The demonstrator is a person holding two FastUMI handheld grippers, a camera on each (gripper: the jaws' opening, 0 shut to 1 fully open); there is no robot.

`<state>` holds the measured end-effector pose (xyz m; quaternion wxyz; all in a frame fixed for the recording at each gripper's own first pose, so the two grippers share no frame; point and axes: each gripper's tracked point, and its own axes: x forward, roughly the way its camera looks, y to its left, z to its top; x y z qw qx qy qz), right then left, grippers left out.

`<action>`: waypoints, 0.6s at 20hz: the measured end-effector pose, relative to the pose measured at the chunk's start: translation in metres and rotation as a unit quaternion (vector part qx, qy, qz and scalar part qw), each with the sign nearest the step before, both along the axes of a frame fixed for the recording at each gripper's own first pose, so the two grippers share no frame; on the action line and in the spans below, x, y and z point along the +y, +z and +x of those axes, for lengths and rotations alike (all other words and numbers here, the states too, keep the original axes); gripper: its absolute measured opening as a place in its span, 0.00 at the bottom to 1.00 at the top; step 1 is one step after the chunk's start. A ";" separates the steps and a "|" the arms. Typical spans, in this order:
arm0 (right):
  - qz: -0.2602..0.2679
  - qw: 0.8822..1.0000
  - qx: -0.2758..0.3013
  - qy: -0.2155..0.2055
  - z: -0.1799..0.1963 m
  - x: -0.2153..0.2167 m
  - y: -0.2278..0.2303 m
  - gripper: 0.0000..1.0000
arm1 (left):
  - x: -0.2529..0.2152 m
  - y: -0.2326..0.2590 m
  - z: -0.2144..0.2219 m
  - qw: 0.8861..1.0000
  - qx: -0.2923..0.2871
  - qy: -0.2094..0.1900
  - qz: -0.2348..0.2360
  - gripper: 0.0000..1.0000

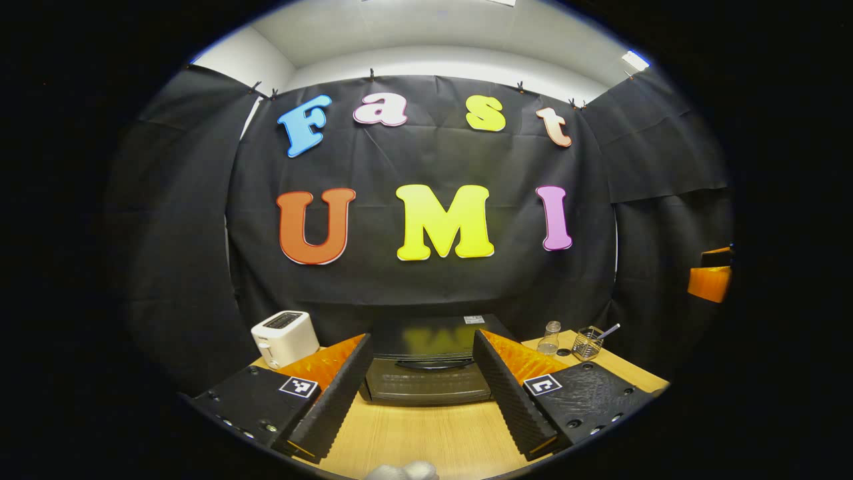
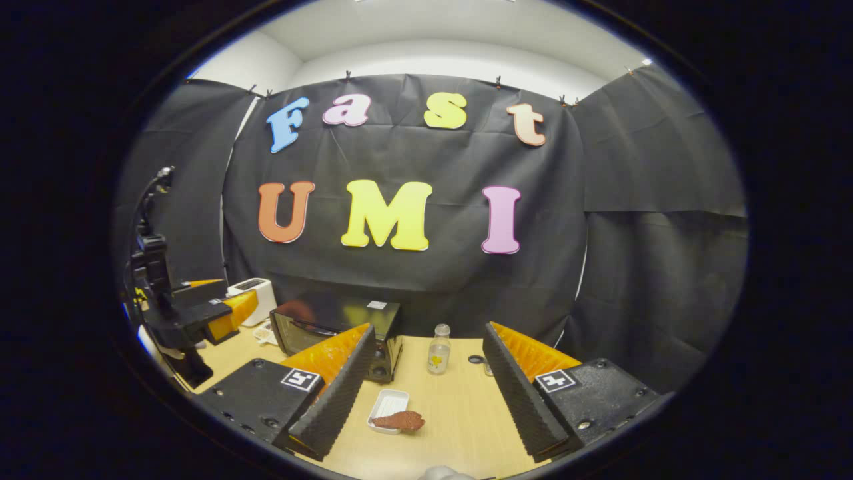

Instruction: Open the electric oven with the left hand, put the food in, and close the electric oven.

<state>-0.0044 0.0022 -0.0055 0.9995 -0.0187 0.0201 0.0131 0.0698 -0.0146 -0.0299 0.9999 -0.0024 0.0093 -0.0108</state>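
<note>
The black electric oven (image 1: 426, 363) stands on the wooden table straight ahead in the left gripper view, door closed, its curved handle (image 1: 432, 364) across the front. My left gripper (image 1: 421, 393) is open, held short of the door with nothing between its fingers. In the right gripper view the oven (image 2: 336, 330) is at the left, and a reddish-brown piece of food (image 2: 400, 421) lies half on a small white tray (image 2: 386, 405) on the table. My right gripper (image 2: 426, 393) is open above the table, the food just left of its middle. The left gripper (image 2: 200, 310) shows at far left.
A white toaster (image 1: 285, 337) stands left of the oven. Right of it are a small clear bottle (image 1: 549, 339), a dark cap (image 2: 476, 359) and a wire basket (image 1: 589, 343) holding a utensil. Bare wooden table (image 1: 426, 433) lies in front of the oven.
</note>
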 end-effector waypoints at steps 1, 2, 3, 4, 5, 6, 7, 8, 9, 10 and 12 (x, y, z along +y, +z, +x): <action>0.001 1.000 0.002 -0.002 0.000 -0.001 0.000 1.00 | -0.003 -0.004 0.012 1.000 0.000 -0.002 -0.001 0.96; 0.002 1.000 0.004 -0.004 -0.001 -0.002 0.000 1.00 | -0.005 -0.010 0.024 1.000 0.004 -0.003 -0.003 0.96; 0.003 1.000 0.007 -0.006 -0.002 -0.003 0.001 1.00 | -0.009 -0.016 0.036 1.000 0.009 -0.004 -0.005 0.96; 0.003 1.000 0.009 -0.008 -0.002 -0.005 0.000 1.00 | -0.010 -0.024 0.048 1.000 0.015 -0.004 -0.007 0.96; 0.003 1.000 0.011 -0.012 -0.003 -0.008 0.001 1.00 | -0.013 -0.033 0.060 1.000 0.024 -0.004 -0.008 0.96; 0.002 1.000 0.013 -0.015 -0.003 -0.010 0.000 1.00 | -0.014 -0.043 0.072 0.999 0.032 -0.004 -0.007 0.96; 0.001 1.000 0.016 -0.019 -0.003 -0.012 0.000 1.00 | -0.014 -0.052 0.083 0.999 0.039 -0.002 -0.007 0.96; 0.000 1.000 0.019 -0.023 -0.002 -0.014 -0.002 1.00 | -0.016 -0.062 0.095 0.999 0.050 -0.001 -0.005 0.96; -0.003 0.999 0.022 -0.026 -0.003 -0.017 -0.002 1.00 | -0.017 -0.070 0.104 0.998 0.055 0.000 -0.002 0.96; -0.006 0.999 0.026 -0.030 -0.004 -0.018 -0.004 1.00 | -0.017 -0.078 0.115 0.998 0.058 0.000 0.002 0.96; -0.011 0.999 0.032 -0.036 -0.003 -0.022 -0.006 1.00 | -0.017 -0.097 0.135 0.997 0.077 0.000 0.004 0.96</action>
